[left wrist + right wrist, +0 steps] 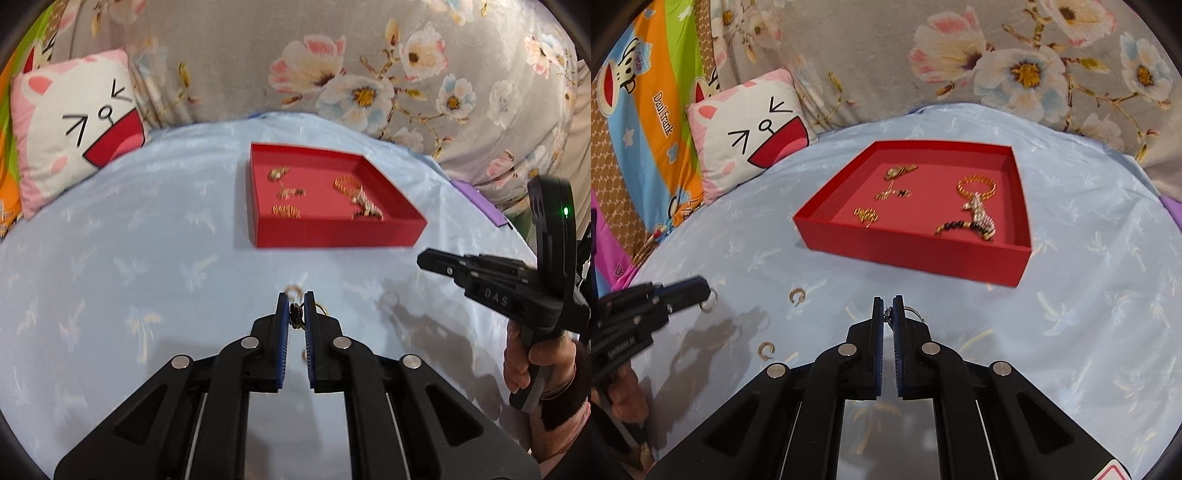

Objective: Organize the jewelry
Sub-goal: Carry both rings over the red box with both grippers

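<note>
Nearest the left wrist lens, the left claw [295, 314] is pinched narrow on a dark round earring [295, 315] with a thin gold hoop showing past the right-hand pad. It hangs above the pale blue cloth [129, 258] that covers the counter.

From the right wrist view, the right claw [888, 314] is likewise drawn narrow, gripping a small silvery ring piece [911, 312] whose loop pokes out beside the blue pad [898, 343].

Ahead of both claws sits the red tray [916, 251] on the blue cloth. Inside it lie a gold chain bracelet [977, 186], a sparkly animal-shaped brooch [979, 214], a dark beaded bracelet [955, 227] touching the brooch, a small gold cluster [866, 215], and two more gold pieces near the far left corner, too small to tell apart clearly.

Loose on the cloth, left of the right claw, lie two C-shaped earrings: one nearer the tray [797, 296], one closer to the camera [766, 349]. Both are well apart from the tray.

Behind the counter a cat-face cushion [753, 133] leans against a grey floral fabric [1015, 55], with a striped cartoon sheet [653, 103] at far left.
</note>
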Action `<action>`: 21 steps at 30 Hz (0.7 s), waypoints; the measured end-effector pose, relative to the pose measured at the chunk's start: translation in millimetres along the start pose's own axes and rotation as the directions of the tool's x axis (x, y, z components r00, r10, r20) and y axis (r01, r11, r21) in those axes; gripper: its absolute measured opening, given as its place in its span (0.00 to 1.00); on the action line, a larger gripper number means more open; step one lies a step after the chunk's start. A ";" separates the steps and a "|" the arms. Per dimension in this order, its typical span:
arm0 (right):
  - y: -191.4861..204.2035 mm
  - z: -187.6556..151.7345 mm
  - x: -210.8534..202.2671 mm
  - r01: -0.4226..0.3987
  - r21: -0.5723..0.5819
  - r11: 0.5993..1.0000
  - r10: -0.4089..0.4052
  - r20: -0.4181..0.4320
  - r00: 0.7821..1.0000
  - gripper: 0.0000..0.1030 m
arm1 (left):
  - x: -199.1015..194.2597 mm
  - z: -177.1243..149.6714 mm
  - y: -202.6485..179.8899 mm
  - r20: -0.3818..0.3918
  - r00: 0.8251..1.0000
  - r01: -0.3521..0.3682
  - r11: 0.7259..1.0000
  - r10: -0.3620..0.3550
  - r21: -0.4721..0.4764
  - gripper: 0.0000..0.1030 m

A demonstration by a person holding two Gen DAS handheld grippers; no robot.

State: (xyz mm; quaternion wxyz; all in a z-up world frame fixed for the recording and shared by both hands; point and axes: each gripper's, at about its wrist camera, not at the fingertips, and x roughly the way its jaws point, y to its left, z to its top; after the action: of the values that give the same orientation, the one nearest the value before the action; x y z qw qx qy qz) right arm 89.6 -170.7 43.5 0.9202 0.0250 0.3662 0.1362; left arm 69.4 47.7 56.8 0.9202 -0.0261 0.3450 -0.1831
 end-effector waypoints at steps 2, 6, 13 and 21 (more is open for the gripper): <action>-5.2 11.1 -4.8 0.000 -0.004 1.000 0.000 0.012 1.000 0.05 | 0.8 20.2 -0.8 0.022 1.000 0.019 1.000 -0.019 0.017 0.07; -17.7 38.0 -5.3 0.008 -0.005 1.000 -0.008 0.031 0.999 0.05 | 9.4 61.6 -7.4 0.063 0.997 0.041 0.997 -0.045 0.058 0.07; -41.0 85.3 27.4 0.006 0.041 0.999 -0.008 0.034 0.999 0.05 | 70.1 116.9 -24.7 0.065 0.997 0.038 0.993 -0.045 0.107 0.07; -56.2 102.8 92.1 0.008 0.094 0.995 -0.006 -0.025 1.000 0.05 | 149.2 129.9 -20.5 -0.013 1.000 0.007 0.996 -0.006 0.086 0.07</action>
State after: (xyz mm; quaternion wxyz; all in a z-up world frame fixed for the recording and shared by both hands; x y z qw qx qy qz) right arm 236.6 -194.5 49.0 0.9139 0.0657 0.3836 0.1159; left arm 250.2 -34.6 65.8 0.9176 0.0133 0.3425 -0.2011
